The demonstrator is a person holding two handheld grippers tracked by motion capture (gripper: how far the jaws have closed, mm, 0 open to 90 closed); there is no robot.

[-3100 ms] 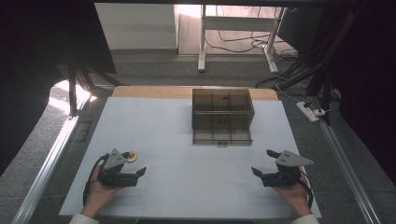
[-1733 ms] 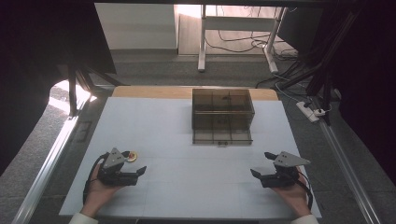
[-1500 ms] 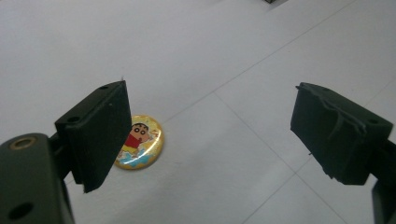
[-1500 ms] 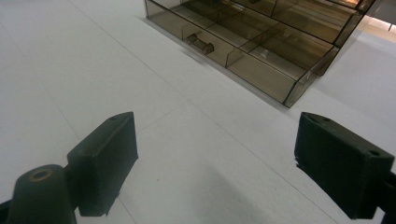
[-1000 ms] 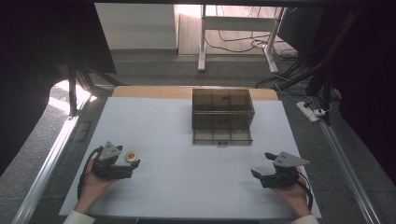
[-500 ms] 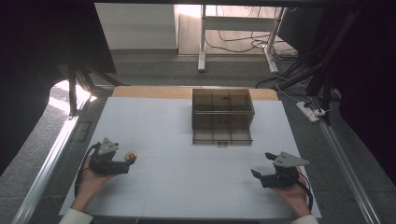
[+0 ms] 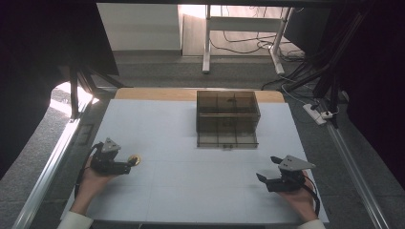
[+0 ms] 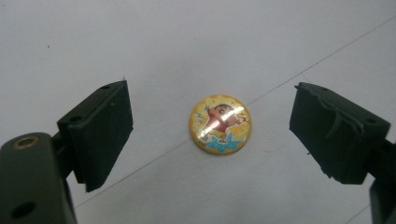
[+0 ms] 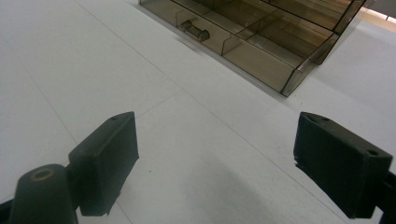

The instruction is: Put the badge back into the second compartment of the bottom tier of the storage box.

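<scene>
A small round yellow badge (image 8: 220, 123) with a cartoon figure lies flat on the white table, seen too in the high view as the badge (image 7: 134, 160). My left gripper (image 7: 128, 166) is open at the table's left, its jaws standing wide on either side of the badge without touching it; its midpoint is my left gripper (image 8: 210, 137). My right gripper (image 7: 266, 169) is open at the front right with nothing between its jaws, shown closer as my right gripper (image 9: 215, 161). A smoky transparent box (image 7: 228, 118) with compartments stands at the middle back.
The box's front drawer (image 9: 233, 39) is pulled out, with a small handle (image 9: 194, 29) and dividers. The white table (image 7: 191, 191) ends in metal rails left and right. Cables and a power strip (image 7: 318, 113) lie on the floor beyond the right edge.
My left gripper has slid left and slightly away along the table, with the badge still between its jaws' line. The right gripper has stayed put.
</scene>
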